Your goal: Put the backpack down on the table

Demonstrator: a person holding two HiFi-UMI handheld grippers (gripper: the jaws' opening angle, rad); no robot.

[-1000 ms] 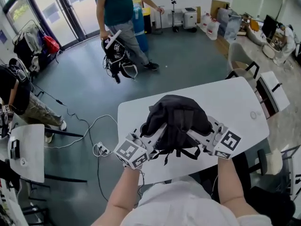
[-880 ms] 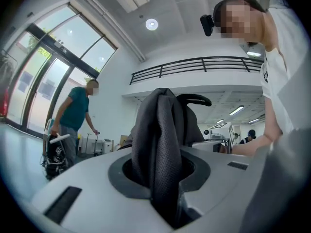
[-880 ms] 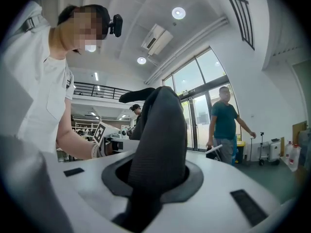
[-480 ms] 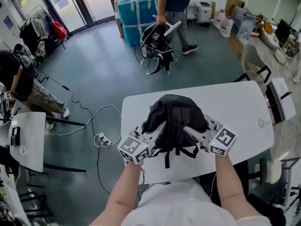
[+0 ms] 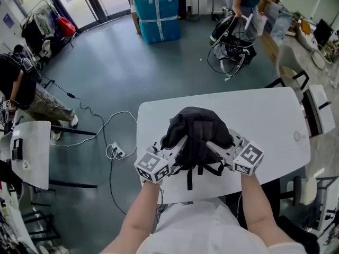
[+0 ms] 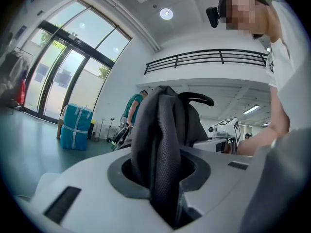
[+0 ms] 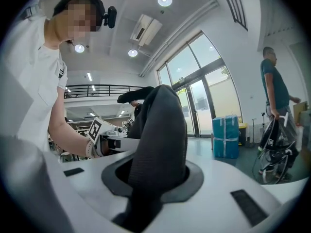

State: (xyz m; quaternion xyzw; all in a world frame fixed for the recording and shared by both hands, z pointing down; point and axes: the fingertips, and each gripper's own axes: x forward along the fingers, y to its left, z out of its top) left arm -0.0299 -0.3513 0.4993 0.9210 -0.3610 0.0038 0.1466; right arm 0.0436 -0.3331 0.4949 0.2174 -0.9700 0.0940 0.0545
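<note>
A black backpack (image 5: pixel 197 131) hangs bunched over the near middle of the white table (image 5: pixel 265 115). I cannot tell whether its bottom touches the tabletop. My left gripper (image 5: pixel 180 144) comes in from the lower left and is shut on a black mesh shoulder strap (image 6: pixel 163 154). The strap fills the gap between the jaws of the left gripper (image 6: pixel 163 183). My right gripper (image 5: pixel 211 144) mirrors it from the lower right, and that right gripper (image 7: pixel 153 178) is clamped on the other strap (image 7: pixel 158 144). Loose strap ends (image 5: pixel 188 178) dangle toward me.
A small round thing (image 5: pixel 296 136) lies on the table's right end. A dark chair (image 5: pixel 288 81) stands behind the table. On the floor a cable and power strip (image 5: pixel 114 152) lie at left. A person carrying gear (image 5: pixel 235 23) walks near a blue wrapped crate (image 5: pixel 157 12).
Both grippers kept their hold and came down slightly with the backpack toward the table. The person with the gear in the background walked from left to right.
</note>
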